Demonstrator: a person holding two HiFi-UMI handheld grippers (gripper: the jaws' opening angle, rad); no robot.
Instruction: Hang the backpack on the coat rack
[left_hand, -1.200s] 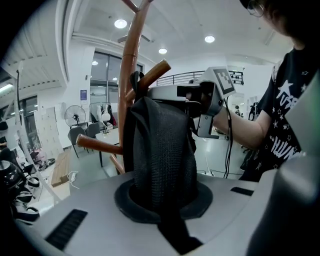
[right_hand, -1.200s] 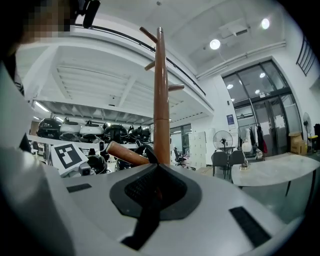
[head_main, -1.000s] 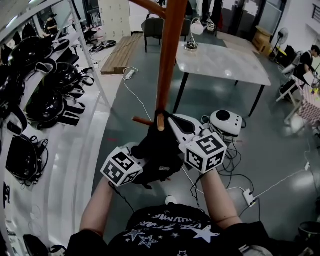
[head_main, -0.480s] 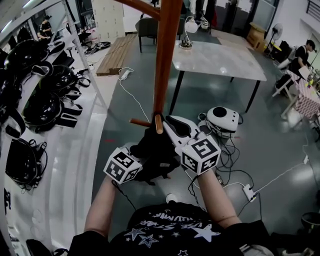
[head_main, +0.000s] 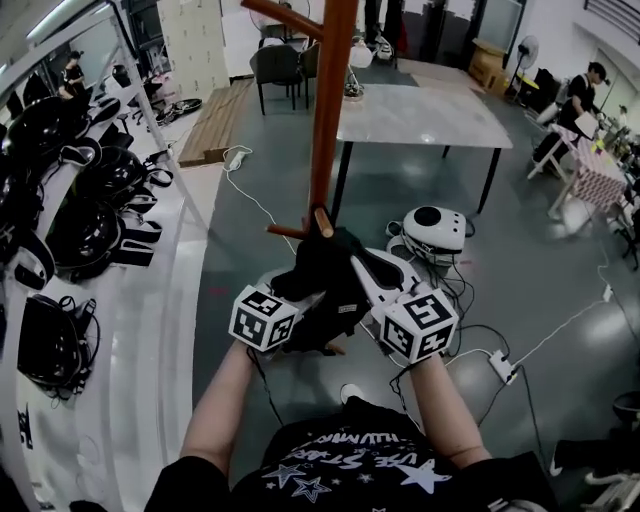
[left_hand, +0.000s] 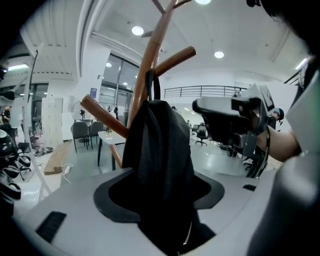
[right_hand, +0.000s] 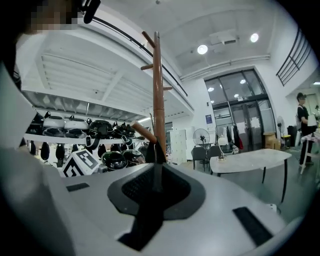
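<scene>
The black backpack (head_main: 318, 285) hangs by its top strap (left_hand: 150, 85) from a low peg (head_main: 321, 221) of the brown wooden coat rack (head_main: 330, 110). My left gripper (left_hand: 160, 185) is at the bag's left side. Its jaws have just been opening and stand wide, with the bag's black fabric between them. My right gripper (right_hand: 155, 187) is on the bag's right, just below the peg. Its jaws opened, then closed a little. They stand slightly apart, and a thin black strap (right_hand: 156, 150) runs up from between them to the peg.
A long shelf of black helmets (head_main: 90, 200) runs along the left. Behind the rack stands a marble-topped table (head_main: 420, 110) with chairs (head_main: 275, 65). A round white machine (head_main: 435, 230), cables and a power strip (head_main: 500, 367) lie on the floor. A person (head_main: 580, 95) sits far right.
The right gripper has drawn back from the peg toward the lower right. The left gripper has stayed at the bag's side. The backpack still hangs on the peg.
</scene>
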